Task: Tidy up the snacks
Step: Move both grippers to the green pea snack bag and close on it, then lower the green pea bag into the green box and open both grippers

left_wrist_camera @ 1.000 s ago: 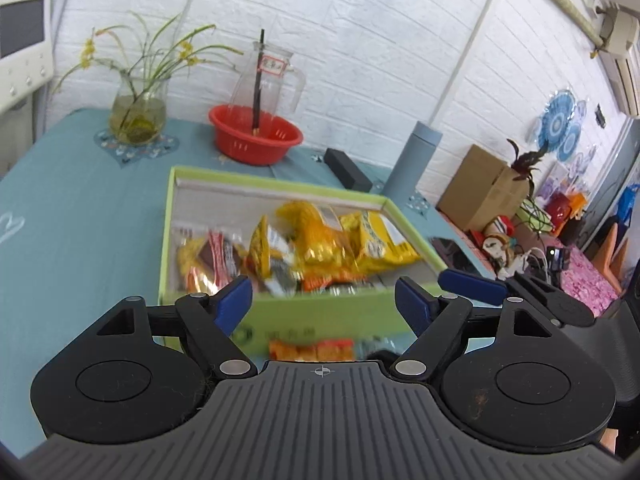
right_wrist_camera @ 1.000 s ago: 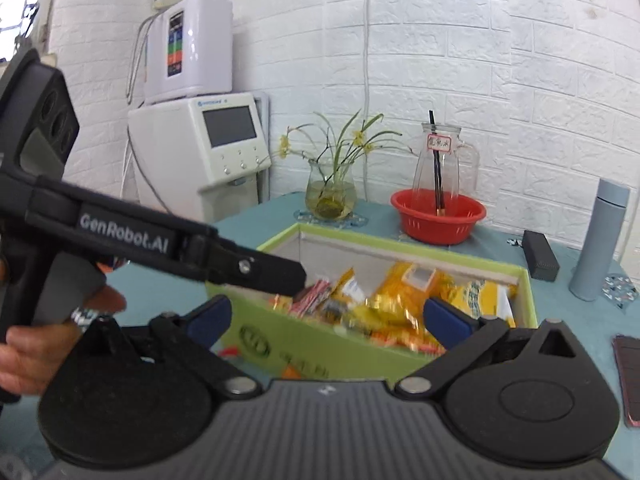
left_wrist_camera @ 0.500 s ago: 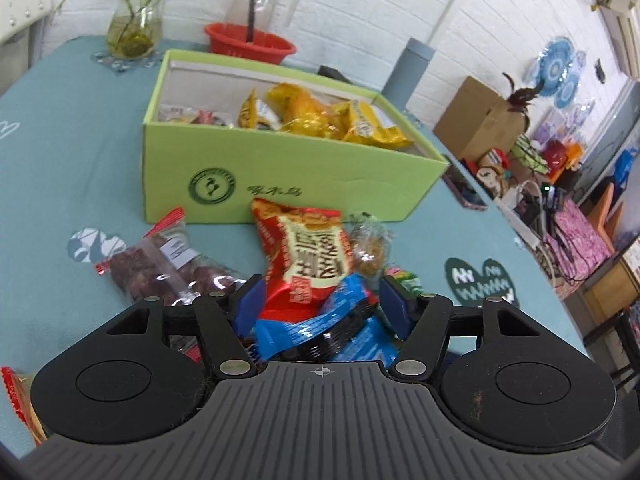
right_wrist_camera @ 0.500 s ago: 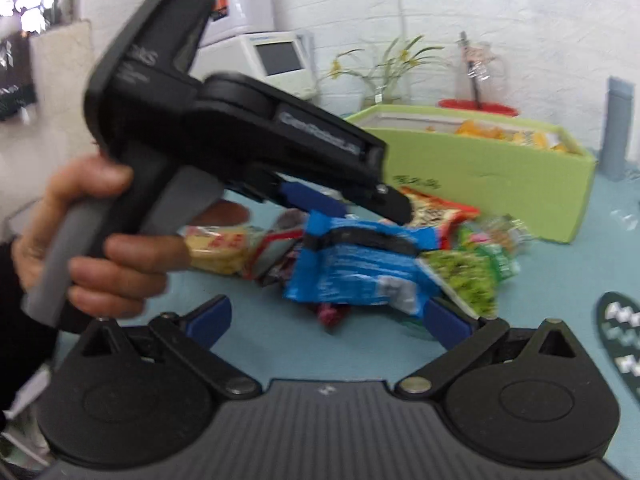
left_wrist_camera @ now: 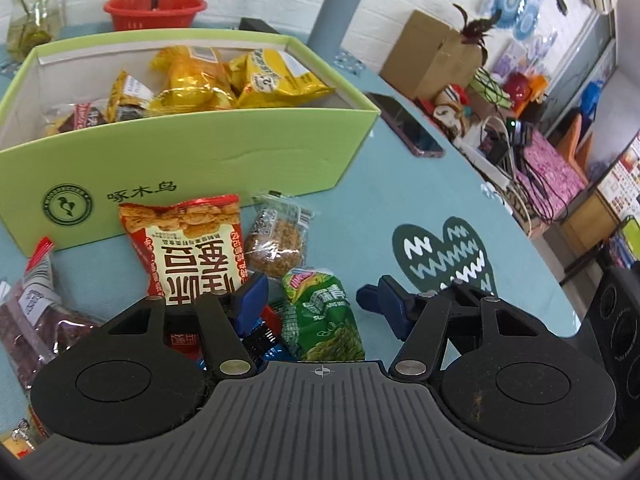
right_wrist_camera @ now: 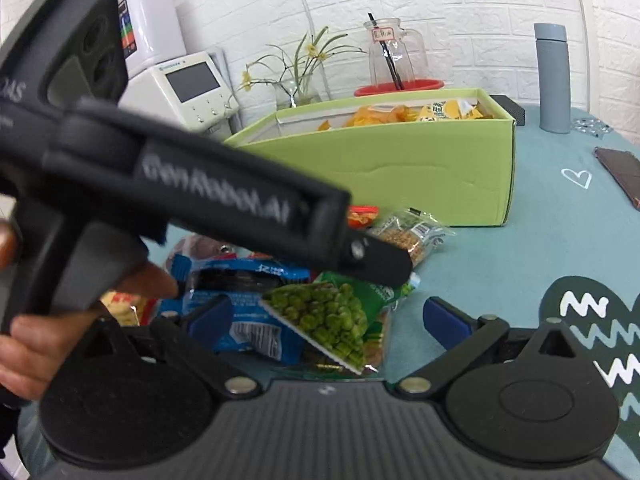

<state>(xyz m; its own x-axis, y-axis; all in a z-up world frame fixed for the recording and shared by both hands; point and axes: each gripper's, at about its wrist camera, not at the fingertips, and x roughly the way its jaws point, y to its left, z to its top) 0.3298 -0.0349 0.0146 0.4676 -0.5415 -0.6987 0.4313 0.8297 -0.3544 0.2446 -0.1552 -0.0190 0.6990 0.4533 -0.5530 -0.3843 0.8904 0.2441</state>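
Observation:
Loose snacks lie on the teal tablecloth in front of a green box [left_wrist_camera: 200,160] that holds yellow and orange packets. My left gripper [left_wrist_camera: 322,296] hangs low over the pile. Its jaws are closing with a green pea packet [left_wrist_camera: 324,320] between them, and the pads stand apart from it. Beside it lie a red-and-white snack bag [left_wrist_camera: 188,248] and a clear cookie packet [left_wrist_camera: 276,240]. My right gripper [right_wrist_camera: 326,316] is open over the same green pea packet [right_wrist_camera: 328,316] and a blue packet [right_wrist_camera: 240,280]. A hand [right_wrist_camera: 24,344] holds the left tool across that view.
A bag of dark red fruit [left_wrist_camera: 32,320] lies at the left. A phone [left_wrist_camera: 408,132] lies right of the box. Behind it stand a grey flask [left_wrist_camera: 336,8], a red bowl [left_wrist_camera: 156,8] and a white machine [right_wrist_camera: 180,84]. The table edge curves away at the right.
Both grippers came down from above the box to the snack pile in front of it. The left jaws narrowed. The green pea packet now lies between both pairs of fingers.

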